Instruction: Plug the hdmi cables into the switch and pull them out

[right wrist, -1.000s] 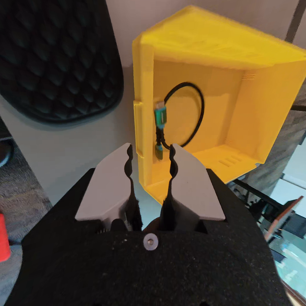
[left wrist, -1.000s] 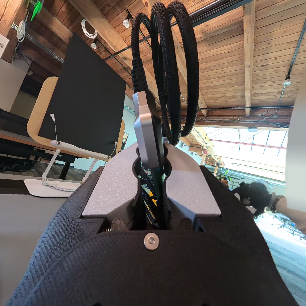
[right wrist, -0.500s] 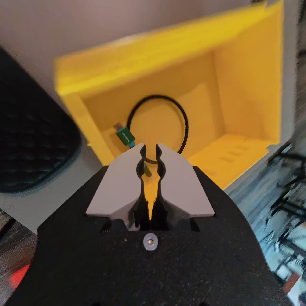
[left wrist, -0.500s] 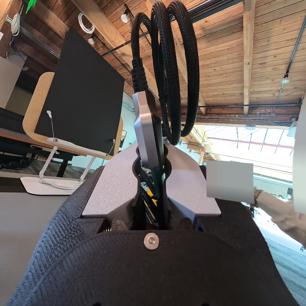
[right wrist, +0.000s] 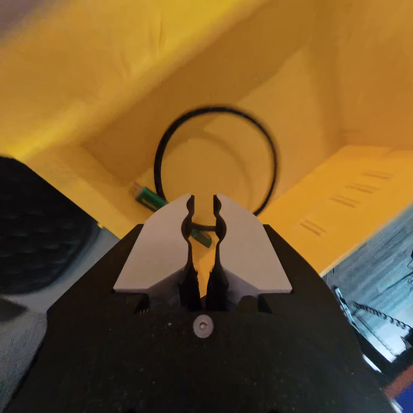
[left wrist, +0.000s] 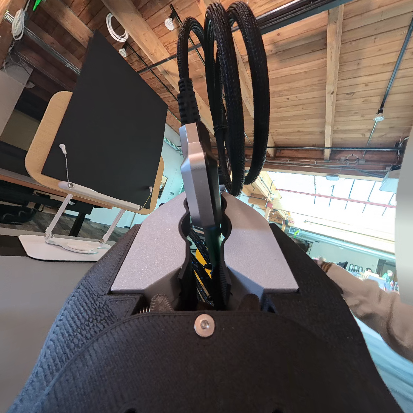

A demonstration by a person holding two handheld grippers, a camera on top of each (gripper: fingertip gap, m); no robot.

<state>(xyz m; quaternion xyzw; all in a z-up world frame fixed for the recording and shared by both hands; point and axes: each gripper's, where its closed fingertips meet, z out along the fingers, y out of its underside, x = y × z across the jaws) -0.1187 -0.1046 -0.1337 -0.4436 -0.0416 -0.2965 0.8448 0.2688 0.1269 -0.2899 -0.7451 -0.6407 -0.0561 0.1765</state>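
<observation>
My left gripper (left wrist: 204,199) points up toward the ceiling and is shut on a silver HDMI switch (left wrist: 195,178), held edge-on. A black braided cable (left wrist: 243,89) is plugged into the switch's top and loops above it. A dark green plug (left wrist: 211,241) sits at the switch's lower end between the fingers. My right gripper (right wrist: 203,196) reaches into a yellow bin (right wrist: 100,89) with its jaws a narrow gap apart and empty. A thin black cable loop (right wrist: 214,108) lies on the bin floor just beyond them. One of its green connectors (right wrist: 148,197) lies left of the fingers. The other (right wrist: 202,238) shows through the gap.
A black panel on a white stand (left wrist: 107,125) stands on the grey table (left wrist: 33,312) to the left. A person's sleeve (left wrist: 380,312) reaches in at the right. A black textured pad (right wrist: 40,223) lies left of the bin. The table edge and floor are to the right.
My right gripper has moved down into the yellow bin, close over the cable loop, and its jaws have narrowed from a second ago. My left gripper still holds the switch, barely moved.
</observation>
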